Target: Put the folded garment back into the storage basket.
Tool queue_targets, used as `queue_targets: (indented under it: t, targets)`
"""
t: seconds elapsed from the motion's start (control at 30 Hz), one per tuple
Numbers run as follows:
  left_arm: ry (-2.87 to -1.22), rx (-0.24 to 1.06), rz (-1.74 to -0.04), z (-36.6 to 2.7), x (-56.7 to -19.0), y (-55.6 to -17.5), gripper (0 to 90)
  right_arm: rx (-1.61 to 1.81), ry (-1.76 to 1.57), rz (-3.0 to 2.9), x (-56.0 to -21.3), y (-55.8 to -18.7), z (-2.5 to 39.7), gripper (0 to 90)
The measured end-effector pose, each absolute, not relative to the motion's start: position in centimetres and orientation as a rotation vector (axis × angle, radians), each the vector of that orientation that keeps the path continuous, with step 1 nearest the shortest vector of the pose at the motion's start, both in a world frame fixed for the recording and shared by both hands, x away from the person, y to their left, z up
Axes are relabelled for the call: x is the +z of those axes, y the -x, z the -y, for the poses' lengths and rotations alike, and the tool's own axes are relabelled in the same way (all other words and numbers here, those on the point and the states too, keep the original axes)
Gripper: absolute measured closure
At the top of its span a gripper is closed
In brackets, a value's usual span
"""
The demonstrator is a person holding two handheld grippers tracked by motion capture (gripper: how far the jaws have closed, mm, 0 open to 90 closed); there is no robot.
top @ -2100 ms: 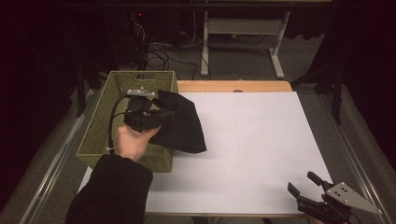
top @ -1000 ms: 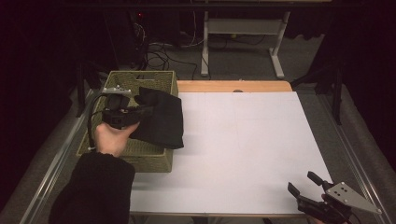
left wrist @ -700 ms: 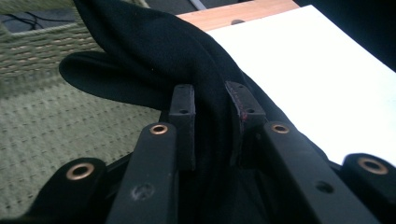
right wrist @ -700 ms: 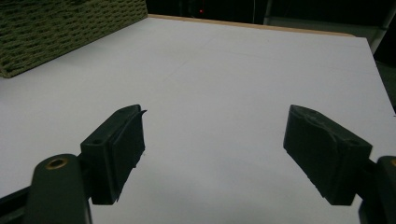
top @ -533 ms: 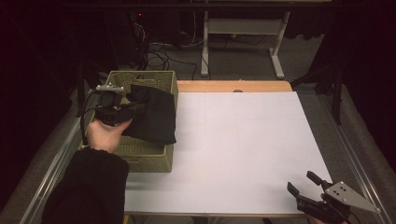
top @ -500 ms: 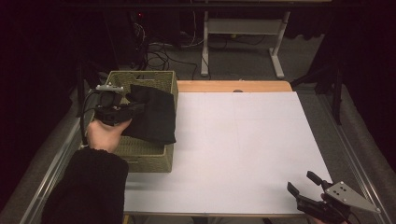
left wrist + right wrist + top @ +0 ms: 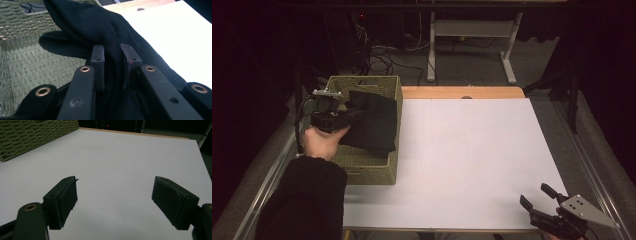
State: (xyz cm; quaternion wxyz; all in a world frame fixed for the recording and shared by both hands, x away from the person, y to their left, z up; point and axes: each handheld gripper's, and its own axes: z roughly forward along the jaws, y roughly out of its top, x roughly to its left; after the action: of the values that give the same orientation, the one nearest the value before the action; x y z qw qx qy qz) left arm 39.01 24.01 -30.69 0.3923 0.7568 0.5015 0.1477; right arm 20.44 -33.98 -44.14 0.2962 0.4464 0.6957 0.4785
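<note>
At the lower right of the high view, nearest you, your right hand-held gripper (image 7: 537, 196) hovers over the bare white tabletop (image 7: 472, 150) with its jaws spread wide and nothing between them; its own view shows only tabletop ahead and a corner of the woven basket (image 7: 37, 137) at the upper left.

Farther up, at the left of the high view, your left hand (image 7: 319, 142) holds the left hand-held gripper (image 7: 343, 116) over the basket (image 7: 369, 167), jaws pinched on a fold of the black cloth (image 7: 372, 122). In the left gripper view the cloth (image 7: 100, 27) runs up from between the pads (image 7: 98, 57) and away toward the top of the frame, with a loose flap hanging left over the basket's floor (image 7: 32, 65).

What matters is that the cloth's length stretches from the gripper toward the upper right, and its far part lies across the basket's right rim, toward the tabletop. My guess is that it is going in or coming out; either way, the left hand is the one on it, the right well apart.
</note>
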Motion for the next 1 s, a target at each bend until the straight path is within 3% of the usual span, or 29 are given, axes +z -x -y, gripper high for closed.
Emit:
queue_targets:
  t: [0.43, 1.0]
  targets:
    - [-1.926, 0.367, -1.353, -25.2, -32.0, -40.0, 71.5, 1.263, -1.185, -1.849, -44.2, -20.4, 34.0, 21.1]
    - [-2.008, 0.334, -1.356, -23.6, -33.9, -42.0, 71.2, 1.264, -1.176, -1.852, -44.1, -20.5, 33.9, 21.1]
